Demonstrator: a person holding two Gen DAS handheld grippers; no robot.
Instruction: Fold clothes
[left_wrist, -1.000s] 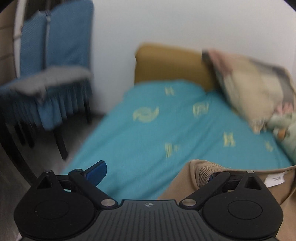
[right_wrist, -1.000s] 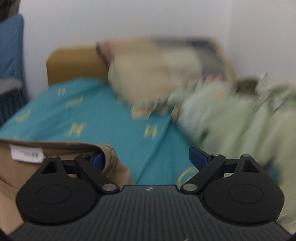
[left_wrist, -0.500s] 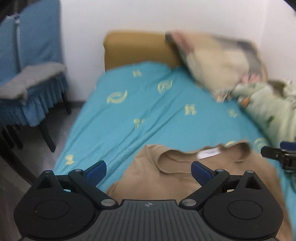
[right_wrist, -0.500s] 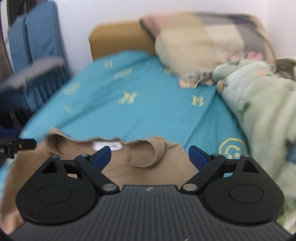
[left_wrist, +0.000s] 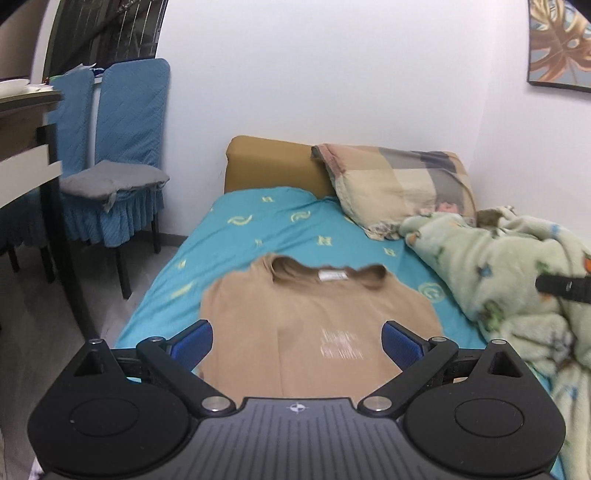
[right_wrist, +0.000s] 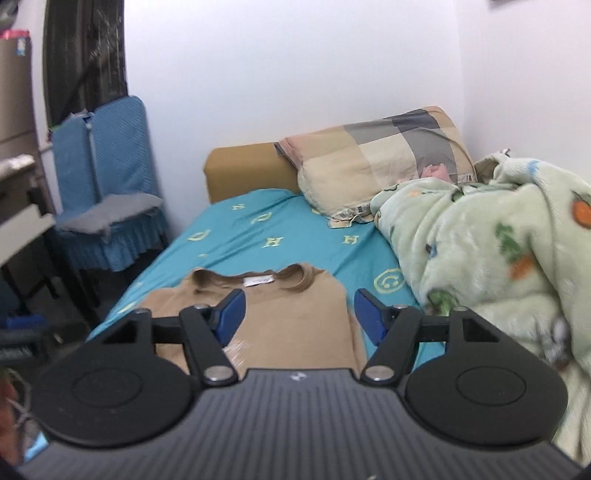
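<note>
The tan shirt (left_wrist: 317, 317) is soft matt knit cloth, ribbed at the collar, with a small white paper-like label and a faint, pale print on its chest. Under it the teal sheet (left_wrist: 258, 229) is smooth, thin cotton-looking cloth with pale yellow printing. On the right, the green blanket (right_wrist: 480, 258) looks thick and fleecy, fuzzy all over. The far pillow (right_wrist: 384, 162) is worn, checked woven cloth. Both the left gripper (left_wrist: 297, 341) and the right gripper (right_wrist: 299, 317) are matt black plastic with ridged bodies, shiny metal pins and blue rubbery pads. The chair (left_wrist: 125, 122) on the left wears quilted blue fabric.
</note>
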